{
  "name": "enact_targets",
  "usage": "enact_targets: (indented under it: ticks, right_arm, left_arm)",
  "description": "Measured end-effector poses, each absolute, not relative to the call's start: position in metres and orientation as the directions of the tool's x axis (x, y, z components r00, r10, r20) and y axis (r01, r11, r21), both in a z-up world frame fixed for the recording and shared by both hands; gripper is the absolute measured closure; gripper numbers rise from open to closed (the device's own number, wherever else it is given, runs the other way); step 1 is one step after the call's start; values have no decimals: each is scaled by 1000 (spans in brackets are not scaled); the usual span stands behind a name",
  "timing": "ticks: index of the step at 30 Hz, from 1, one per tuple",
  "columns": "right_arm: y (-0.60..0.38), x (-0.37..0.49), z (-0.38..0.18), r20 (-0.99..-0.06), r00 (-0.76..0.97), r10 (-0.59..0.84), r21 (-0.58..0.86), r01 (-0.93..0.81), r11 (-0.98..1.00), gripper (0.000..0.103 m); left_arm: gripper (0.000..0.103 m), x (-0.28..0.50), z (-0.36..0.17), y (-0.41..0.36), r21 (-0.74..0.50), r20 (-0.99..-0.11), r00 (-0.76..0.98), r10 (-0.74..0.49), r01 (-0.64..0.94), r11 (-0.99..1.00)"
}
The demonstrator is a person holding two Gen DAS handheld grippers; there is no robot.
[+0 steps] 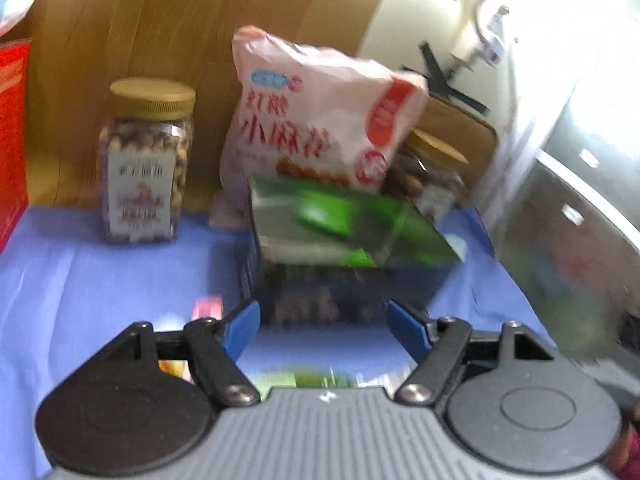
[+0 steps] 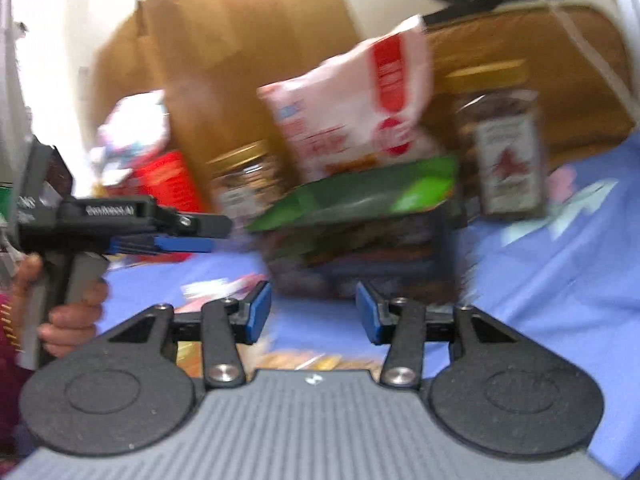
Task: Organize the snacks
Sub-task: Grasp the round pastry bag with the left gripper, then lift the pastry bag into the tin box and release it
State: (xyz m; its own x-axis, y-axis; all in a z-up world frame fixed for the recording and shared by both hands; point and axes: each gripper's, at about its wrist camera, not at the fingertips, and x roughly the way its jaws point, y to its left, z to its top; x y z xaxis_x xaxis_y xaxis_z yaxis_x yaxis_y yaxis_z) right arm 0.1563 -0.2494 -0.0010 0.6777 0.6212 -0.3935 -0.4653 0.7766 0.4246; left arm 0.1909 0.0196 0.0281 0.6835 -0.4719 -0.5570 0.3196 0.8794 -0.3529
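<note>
A dark snack box with a green top (image 1: 344,236) lies on the blue cloth in front of a pink snack bag (image 1: 320,120) that leans on the wooden board. A gold-lidded nut jar (image 1: 146,160) stands to its left, another jar (image 1: 434,176) behind its right. My left gripper (image 1: 324,324) is open and empty, just short of the box. In the right wrist view the same box (image 2: 360,240), bag (image 2: 352,116) and jars (image 2: 506,140) (image 2: 248,176) show, blurred. My right gripper (image 2: 314,312) is open and empty before the box. The left gripper (image 2: 184,236) appears at the left, hand-held.
A red box (image 1: 12,136) stands at the far left, also in the right wrist view (image 2: 168,180). Flat snack packets (image 2: 224,288) lie on the blue cloth (image 1: 80,280) near the grippers. A wooden board (image 1: 180,20) and a white wall back the scene.
</note>
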Motion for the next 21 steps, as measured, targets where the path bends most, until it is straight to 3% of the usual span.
enact_targets:
  ticks: [7, 10, 16, 19, 21]
  right_arm:
    - [-200, 146, -18, -471, 588, 658, 439, -491, 753, 55]
    - [-194, 125, -19, -484, 573, 661, 434, -499, 750, 63]
    - [-203, 76, -27, -499, 560, 661, 457, -478, 750, 62]
    - [-197, 52, -24, -518, 592, 617, 373, -493, 786, 52]
    - [-195, 43, -22, -530, 615, 584, 318, -495, 809, 40]
  left_arm:
    - [30, 137, -4, 28, -410, -612, 601, -514, 315, 856]
    - [30, 121, -13, 31, -421, -611, 596, -521, 312, 852]
    - [30, 85, -23, 33, -492, -600, 525, -604, 353, 796]
    - [27, 70, -21, 36, -493, -588, 511, -627, 388, 779]
    - [23, 65, -15, 43, -470, -577, 545, -608, 388, 793]
